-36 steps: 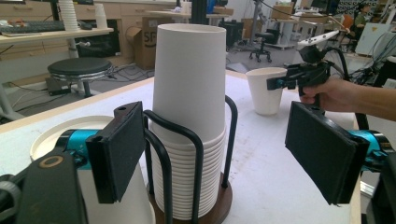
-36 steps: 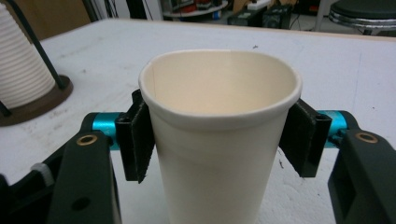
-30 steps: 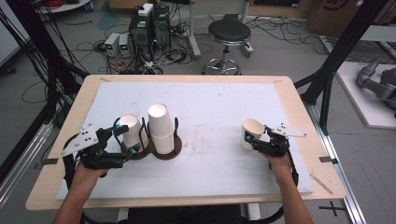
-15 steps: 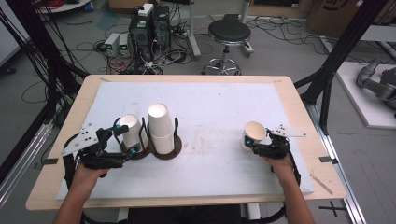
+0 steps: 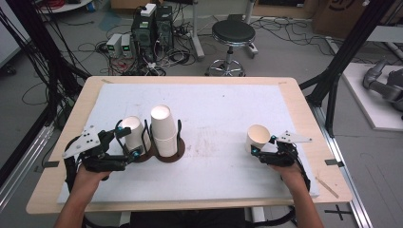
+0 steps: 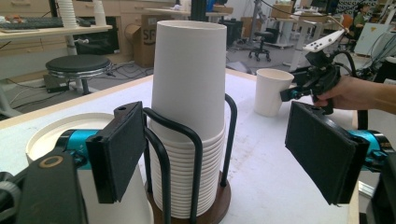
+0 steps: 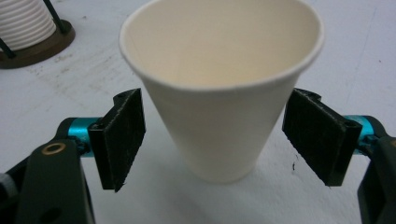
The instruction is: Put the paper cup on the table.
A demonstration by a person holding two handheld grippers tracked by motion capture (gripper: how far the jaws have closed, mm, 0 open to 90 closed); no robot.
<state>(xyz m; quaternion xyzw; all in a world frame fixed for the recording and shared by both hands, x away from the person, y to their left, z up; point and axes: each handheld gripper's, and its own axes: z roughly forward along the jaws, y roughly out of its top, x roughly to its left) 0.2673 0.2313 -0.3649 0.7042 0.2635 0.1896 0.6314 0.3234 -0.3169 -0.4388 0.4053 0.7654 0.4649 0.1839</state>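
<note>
White foam mat [image 5: 228,109] covers the table, lab floor with stool [image 5: 233,33] and cabling behind; the right gripper view adds what the high view can't resolve: daylight on both sides of the cup [image 7: 222,93], pads [image 7: 122,135] not touching. Right gripper [image 5: 263,153] jaws have just been opening and stand apart, the smooth tapered paper cup upright between them, mouth up. Left gripper [image 5: 128,142] jaws also apart, straddling a ribbed inverted stack [image 6: 189,116] in a black wire rack [image 6: 196,154].

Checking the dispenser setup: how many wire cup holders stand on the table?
2. One holder has the stack of upside-down cups; the other is at its left, mostly hidden behind a cup.
</note>
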